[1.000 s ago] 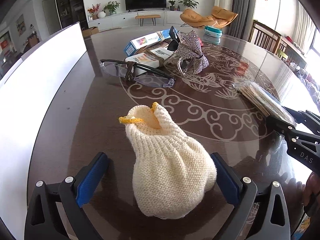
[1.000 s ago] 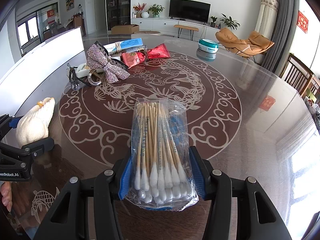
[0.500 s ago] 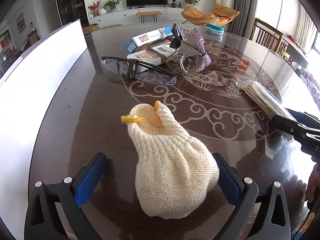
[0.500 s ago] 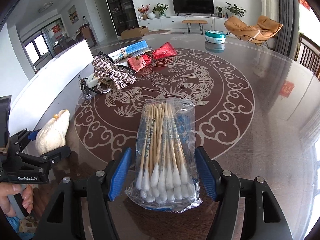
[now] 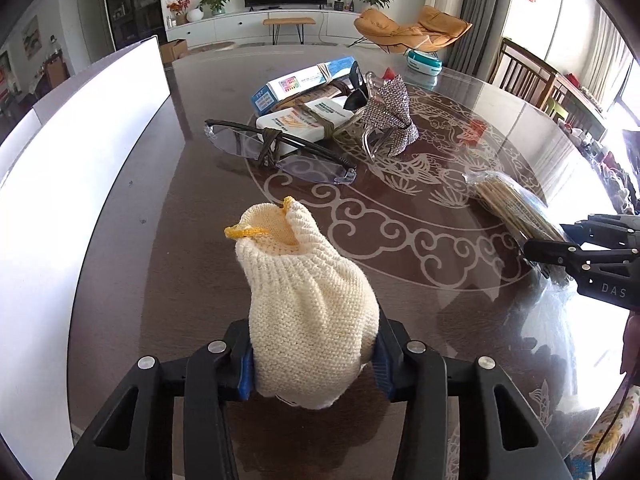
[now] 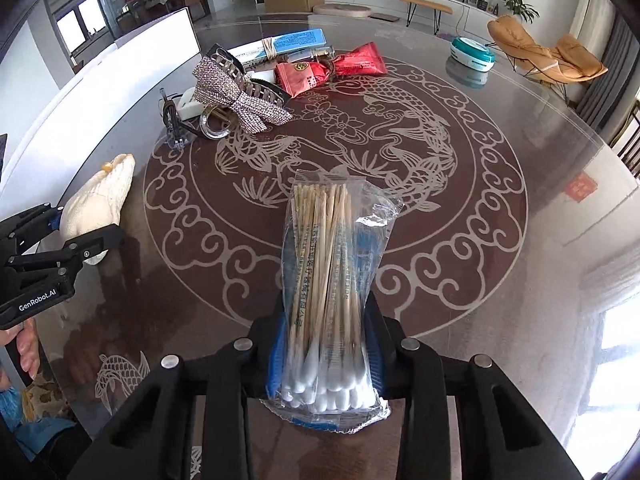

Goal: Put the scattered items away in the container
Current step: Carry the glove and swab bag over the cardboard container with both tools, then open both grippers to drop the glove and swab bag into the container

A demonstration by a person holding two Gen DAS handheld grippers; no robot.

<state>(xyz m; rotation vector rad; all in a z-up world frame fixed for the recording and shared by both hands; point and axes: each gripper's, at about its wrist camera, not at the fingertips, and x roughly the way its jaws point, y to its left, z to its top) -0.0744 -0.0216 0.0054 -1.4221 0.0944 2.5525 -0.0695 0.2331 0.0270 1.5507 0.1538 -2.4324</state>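
A cream knitted pouch (image 5: 308, 300) with a yellow drawstring rests on the dark glass table (image 5: 180, 240). My left gripper (image 5: 314, 364) has its jaws closing, and the blue pads press into the pouch's lower sides. A clear pack of cotton swabs (image 6: 328, 264) sits between the blue pads of my right gripper (image 6: 326, 364), whose jaws are closing and squeeze the pack at its cotton end. From the right wrist view the left gripper (image 6: 80, 224) shows at the left edge with the pouch (image 6: 100, 196). A large white container wall (image 5: 80, 140) runs along the table's left side.
Further back lie glasses (image 5: 276, 152), a rhinestone bow hair clip (image 5: 388, 116), banded boxes (image 5: 304, 80), red packets (image 6: 320, 70) and a teal round box (image 6: 472, 52). Wooden chairs (image 5: 532, 76) stand at the table's right. A hand (image 6: 24, 344) holds the left gripper's grip.
The left jaws went from wide apart to pressed on the pouch. The right jaws widened a little, then pinched the swab pack, which now stands steeper.
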